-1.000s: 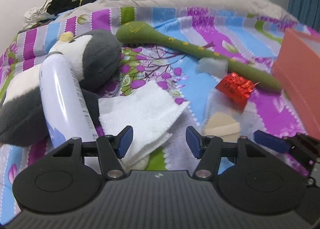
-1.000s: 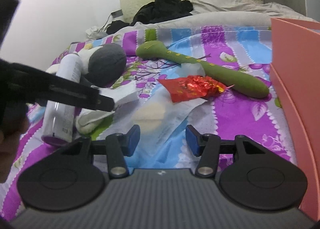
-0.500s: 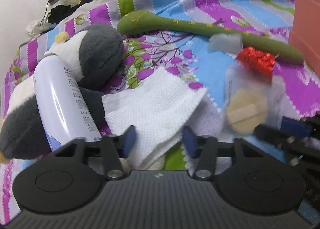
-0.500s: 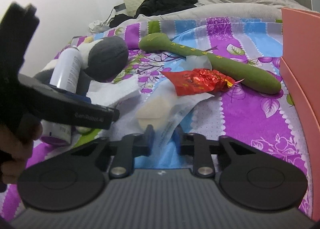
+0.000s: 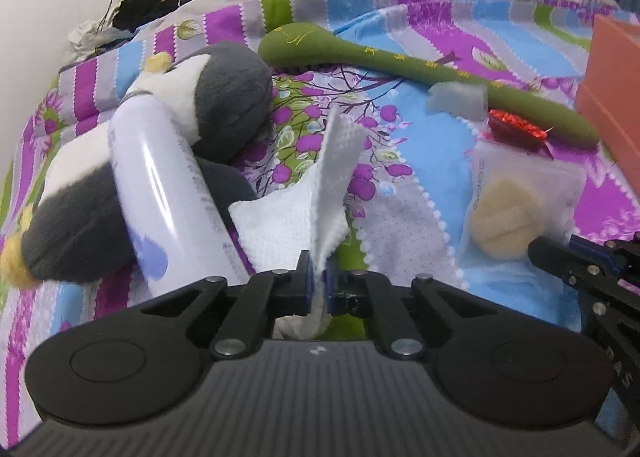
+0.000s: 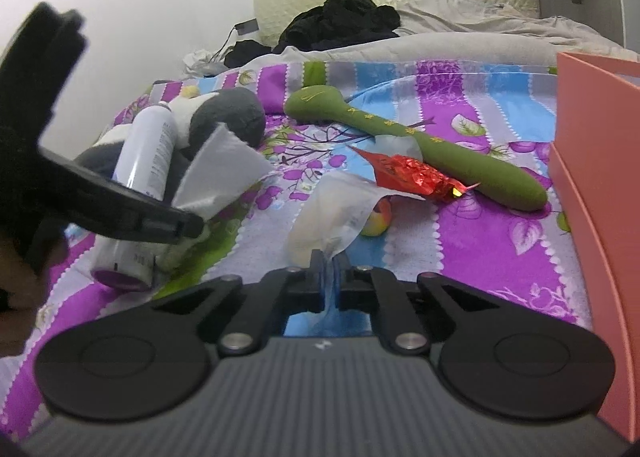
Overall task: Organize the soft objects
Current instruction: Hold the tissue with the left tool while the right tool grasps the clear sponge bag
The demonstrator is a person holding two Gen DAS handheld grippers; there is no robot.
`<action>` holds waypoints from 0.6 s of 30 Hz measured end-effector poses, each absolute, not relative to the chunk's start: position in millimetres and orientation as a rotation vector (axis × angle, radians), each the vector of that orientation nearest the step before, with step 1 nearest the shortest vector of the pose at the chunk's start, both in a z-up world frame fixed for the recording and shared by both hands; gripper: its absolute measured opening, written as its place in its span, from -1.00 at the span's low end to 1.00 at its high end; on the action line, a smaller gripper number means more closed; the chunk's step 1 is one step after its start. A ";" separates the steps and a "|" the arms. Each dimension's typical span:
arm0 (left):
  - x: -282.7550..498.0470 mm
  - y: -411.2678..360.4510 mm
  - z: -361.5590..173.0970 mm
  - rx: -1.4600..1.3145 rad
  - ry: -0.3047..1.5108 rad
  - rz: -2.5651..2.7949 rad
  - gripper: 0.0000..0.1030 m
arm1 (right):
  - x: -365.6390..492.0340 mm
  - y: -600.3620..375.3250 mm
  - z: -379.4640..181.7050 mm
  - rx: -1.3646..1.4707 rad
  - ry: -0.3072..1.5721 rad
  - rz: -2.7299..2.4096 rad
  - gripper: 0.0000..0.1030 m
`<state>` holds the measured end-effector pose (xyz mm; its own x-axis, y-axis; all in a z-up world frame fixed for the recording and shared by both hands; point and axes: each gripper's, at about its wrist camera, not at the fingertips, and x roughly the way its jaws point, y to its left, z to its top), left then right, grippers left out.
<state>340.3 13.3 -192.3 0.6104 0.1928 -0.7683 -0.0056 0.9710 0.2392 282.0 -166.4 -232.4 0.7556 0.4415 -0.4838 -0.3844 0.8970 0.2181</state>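
My left gripper [image 5: 318,279] is shut on a white paper towel [image 5: 320,193], which stands up crumpled between the blue pads; it also shows in the right wrist view [image 6: 224,173]. My right gripper [image 6: 330,277] is shut on a clear plastic packet [image 6: 340,209] holding a beige round sponge [image 5: 506,217]. A grey and white plush penguin [image 5: 224,105] lies at the left with a white spray can [image 5: 168,193] across it. A long green plush [image 6: 420,145] lies further back.
A pink box [image 6: 600,185] stands at the right edge. A red foil wrapper [image 6: 412,173], a small grey foam piece [image 5: 456,101] and a small yellow-red ball [image 6: 378,221] lie on the striped bedspread [image 6: 480,241]. Black clothes [image 6: 340,21] are piled at the headboard.
Both grippers have gone from open to shut: the left on the paper towel, the right on the plastic packet. The towel and the packet now stand lifted.
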 end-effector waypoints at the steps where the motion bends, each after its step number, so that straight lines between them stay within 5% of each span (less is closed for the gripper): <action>1: 336.8 13.4 -190.0 0.210 0.906 0.115 -0.85 | 280.6 -168.6 -232.0 0.112 0.556 0.445 -0.87; 18: 231.9 8.6 -155.6 -0.007 0.825 0.075 -0.87 | 215.2 -200.7 -208.0 0.149 0.511 0.485 -0.88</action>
